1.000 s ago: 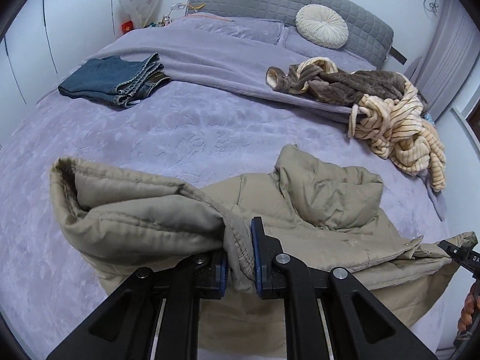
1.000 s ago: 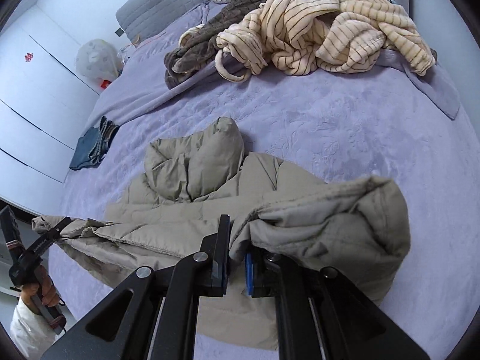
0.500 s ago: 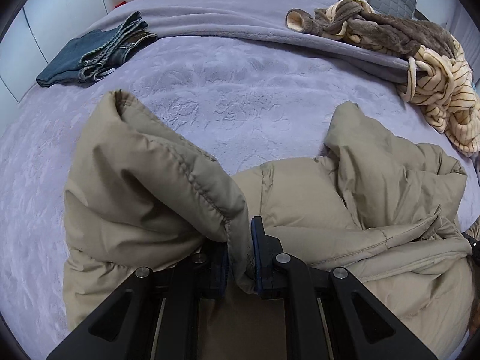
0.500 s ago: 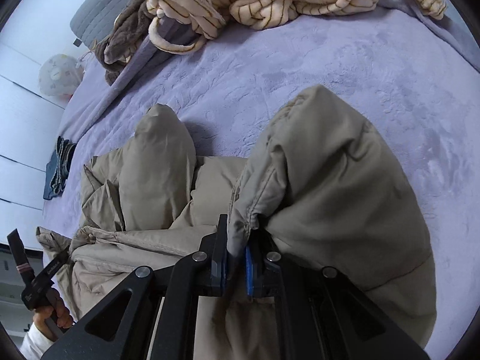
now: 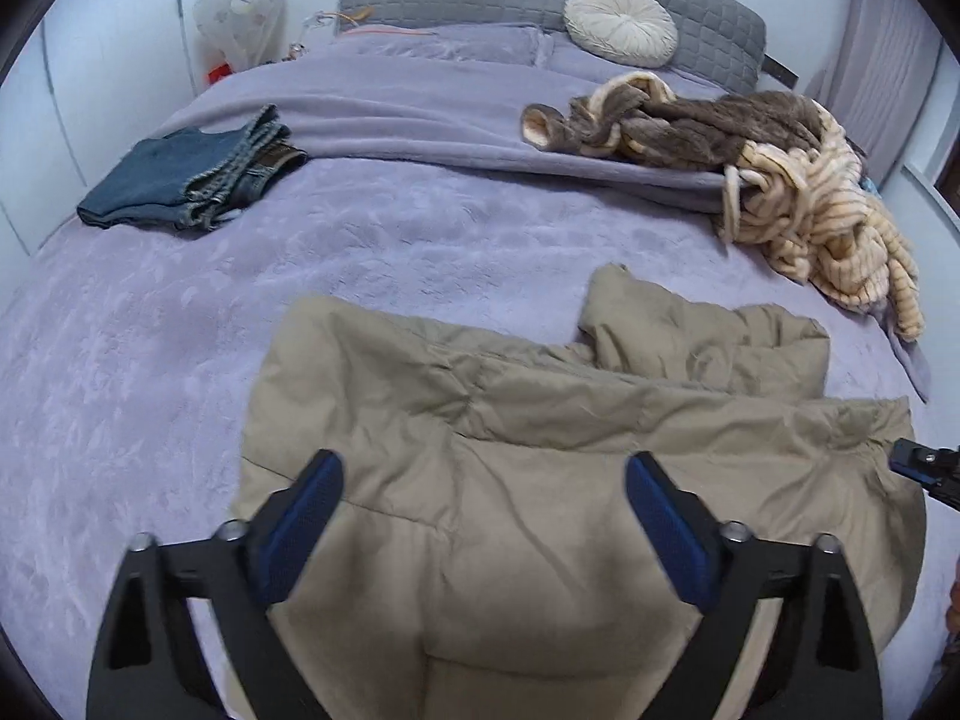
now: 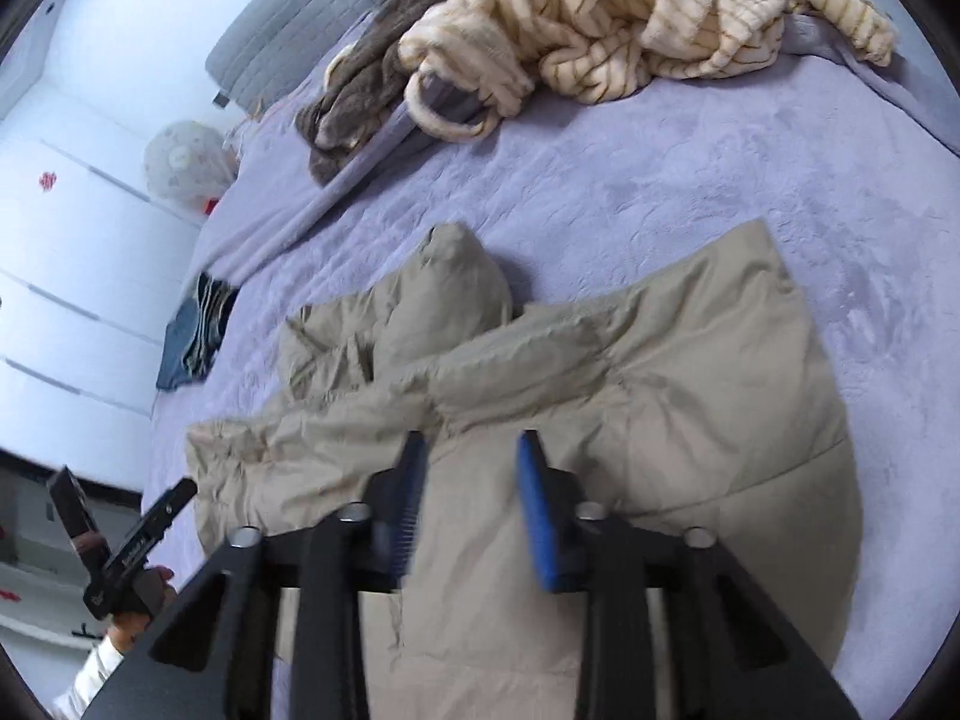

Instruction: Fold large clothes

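Observation:
A beige padded jacket point(image 5: 540, 450) lies folded on the purple bed, its hood bunched at the far side point(image 5: 690, 330). It also shows in the right wrist view point(image 6: 630, 408). My left gripper point(image 5: 483, 498) is open wide and empty just above the jacket's near part. My right gripper point(image 6: 471, 480) is open and empty above the jacket's near edge. The right gripper's tip shows at the right edge of the left wrist view point(image 5: 924, 468). The left gripper and the hand holding it show at the lower left of the right wrist view point(image 6: 126, 552).
Folded blue jeans point(image 5: 186, 180) lie at the far left of the bed point(image 5: 150, 360). A heap of brown and cream striped fleece clothes point(image 5: 780, 180) lies at the far right. A round cream cushion point(image 5: 621, 24) leans on the grey headboard. White wardrobe doors point(image 6: 72, 276) stand left.
Both grippers carried the jacket's near part up and over toward the hood, then opened and let it go. The jacket now lies folded flat.

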Demonstrator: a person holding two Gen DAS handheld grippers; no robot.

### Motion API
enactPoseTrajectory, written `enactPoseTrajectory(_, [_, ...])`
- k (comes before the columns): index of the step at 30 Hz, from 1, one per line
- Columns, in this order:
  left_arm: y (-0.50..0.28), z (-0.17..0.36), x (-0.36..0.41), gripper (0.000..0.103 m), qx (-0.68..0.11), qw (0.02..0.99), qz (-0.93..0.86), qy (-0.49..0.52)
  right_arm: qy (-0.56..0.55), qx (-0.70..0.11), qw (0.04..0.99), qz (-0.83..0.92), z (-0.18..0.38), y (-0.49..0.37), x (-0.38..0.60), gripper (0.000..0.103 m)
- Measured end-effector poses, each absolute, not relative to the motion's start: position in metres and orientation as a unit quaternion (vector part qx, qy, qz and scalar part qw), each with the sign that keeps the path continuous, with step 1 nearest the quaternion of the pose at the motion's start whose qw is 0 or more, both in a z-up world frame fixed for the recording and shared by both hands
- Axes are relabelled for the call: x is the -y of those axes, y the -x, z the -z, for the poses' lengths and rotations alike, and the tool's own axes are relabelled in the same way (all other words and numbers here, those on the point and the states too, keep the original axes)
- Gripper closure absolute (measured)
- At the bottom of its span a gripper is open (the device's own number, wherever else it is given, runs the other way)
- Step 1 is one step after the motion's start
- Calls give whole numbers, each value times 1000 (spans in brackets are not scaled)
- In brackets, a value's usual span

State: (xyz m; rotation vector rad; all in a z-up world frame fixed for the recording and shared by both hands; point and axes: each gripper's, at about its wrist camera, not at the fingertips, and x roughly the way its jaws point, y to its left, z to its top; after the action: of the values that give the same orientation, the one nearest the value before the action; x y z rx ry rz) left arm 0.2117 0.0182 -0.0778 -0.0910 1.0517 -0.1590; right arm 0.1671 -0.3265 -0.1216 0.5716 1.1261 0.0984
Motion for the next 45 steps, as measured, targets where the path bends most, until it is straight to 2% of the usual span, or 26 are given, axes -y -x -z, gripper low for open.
enactPoseTrajectory(1, [-211,84,-9,34,-513,852,94,41,-246,-536,805,-60,128,-166,312,82])
enactPoseTrajectory(2, [-208,91,1,36,-522,846,103,32,-223,-544,806,-68,134,-167,299,83])
enactPoseTrajectory(6, [-208,124,37,36,-528,844,92,-11,-187,-555,808,-65,161,-175,273,85])
enactPoseTrajectory(11, [-241,150,40,36,-526,849,55,-1,-210,-552,807,-28,188,-202,288,103])
enactPoseTrajectory(19, [-278,159,41,36,-526,848,53,-20,-215,-562,798,-39,197,-230,301,103])
enactPoseTrajectory(26, [-276,152,-22,35,-489,868,-26,-86,-170,-541,823,38,169,-199,368,103])
enactPoseTrajectory(27, [-280,156,-36,34,-495,865,-34,-69,-189,-537,820,56,171,-193,384,103])
enactPoseTrajectory(29, [-289,166,-55,17,-512,857,-45,-24,-228,-539,808,75,181,-188,407,103])
enactPoseTrajectory(31, [-297,179,-63,9,-529,847,-53,7,-261,-540,796,81,195,-189,417,103])
enactPoseTrajectory(34, [-306,194,-61,2,-542,838,-59,27,-265,-548,788,92,211,-198,417,103])
enactPoseTrajectory(38, [-309,195,-64,1,-554,828,-65,49,-260,-557,782,105,208,-207,413,103])
enactPoseTrajectory(41, [-300,179,-68,1,-552,830,-71,41,-258,-554,785,102,190,-201,407,95])
enactPoseTrajectory(43, [-289,165,-68,1,-548,833,-64,30,-262,-546,791,93,177,-192,404,86])
enactPoseTrajectory(45, [-278,151,-69,1,-541,839,-59,21,-272,-536,795,83,163,-179,402,59])
